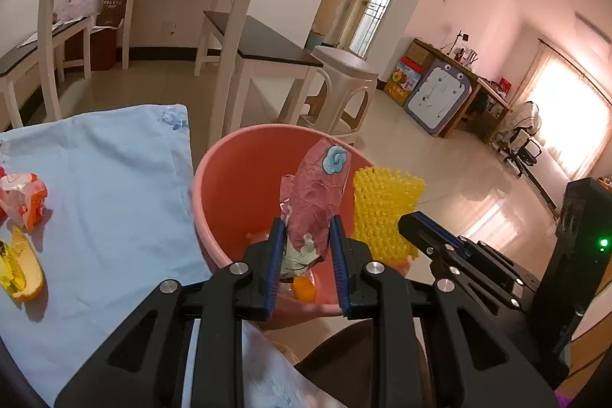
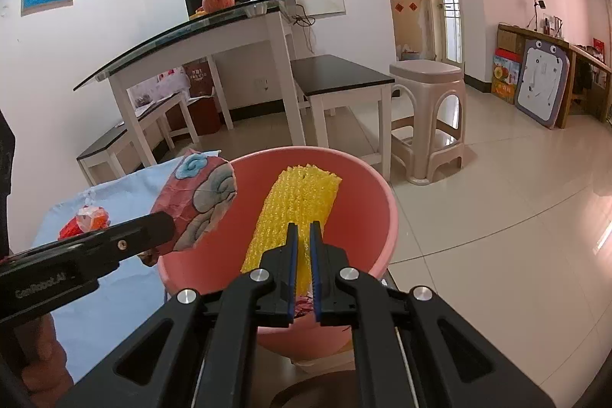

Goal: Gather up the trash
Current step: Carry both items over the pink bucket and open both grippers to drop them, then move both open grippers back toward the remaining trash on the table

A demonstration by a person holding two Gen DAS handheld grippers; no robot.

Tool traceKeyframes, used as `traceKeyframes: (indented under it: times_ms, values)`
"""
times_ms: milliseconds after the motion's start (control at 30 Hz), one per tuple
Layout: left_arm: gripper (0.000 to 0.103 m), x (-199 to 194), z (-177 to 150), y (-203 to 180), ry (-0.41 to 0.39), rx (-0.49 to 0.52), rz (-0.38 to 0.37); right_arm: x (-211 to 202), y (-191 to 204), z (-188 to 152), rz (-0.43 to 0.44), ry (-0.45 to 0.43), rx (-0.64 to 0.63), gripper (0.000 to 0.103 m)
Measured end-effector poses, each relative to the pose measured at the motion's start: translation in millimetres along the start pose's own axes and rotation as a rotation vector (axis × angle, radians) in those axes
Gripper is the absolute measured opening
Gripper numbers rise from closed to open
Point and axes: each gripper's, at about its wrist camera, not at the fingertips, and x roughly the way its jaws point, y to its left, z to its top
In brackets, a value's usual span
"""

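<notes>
Left wrist view: pale blue cloth [image 1: 114, 186], tiled floor [image 1: 440, 155]; left tongs [image 1: 308, 236] grip pink wrapper [image 1: 317, 194], right tongs [image 2: 302, 239] yellow foam net [image 2: 298, 201].

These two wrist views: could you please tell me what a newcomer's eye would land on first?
First the pink bucket at centre, beside the light blue cloth. Over it the right gripper pinches a yellow foam net, and the left gripper clamps a crumpled red wrapper with a blue cloud print. On the cloth to the left lie an orange peel and more crumpled wrapping.
</notes>
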Motion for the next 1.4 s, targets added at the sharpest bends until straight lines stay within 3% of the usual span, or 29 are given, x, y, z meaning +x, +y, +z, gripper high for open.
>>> traceKeyframes:
  times_ms: [100, 333, 667, 867, 1233, 1400]
  values:
    - [0.026, 5, -2, 2, 0.020, -0.005, -0.001, 5, -1, -1, -0.005, 0.008, 0.002, 0.007]
    - [0.043, 6, -3, 0, 0.048, -0.010, -0.017, 14, 0, -3, -0.002, 0.029, 0.009, 0.015]
    - [0.044, -23, -4, -3, -0.003, 0.026, -0.002, -8, 14, 1, 0.020, -0.006, -0.012, 0.039]
    - [0.044, -51, -9, 7, -0.028, 0.012, 0.037, -30, 41, -1, 0.045, -0.026, -0.056, 0.048]
    - [0.044, -103, -29, 33, -0.074, -0.034, 0.110, -55, 90, -13, 0.122, -0.007, -0.097, 0.049]
    - [0.044, -129, -47, 53, -0.104, -0.051, 0.182, -62, 117, -22, 0.163, 0.003, -0.148, 0.049]
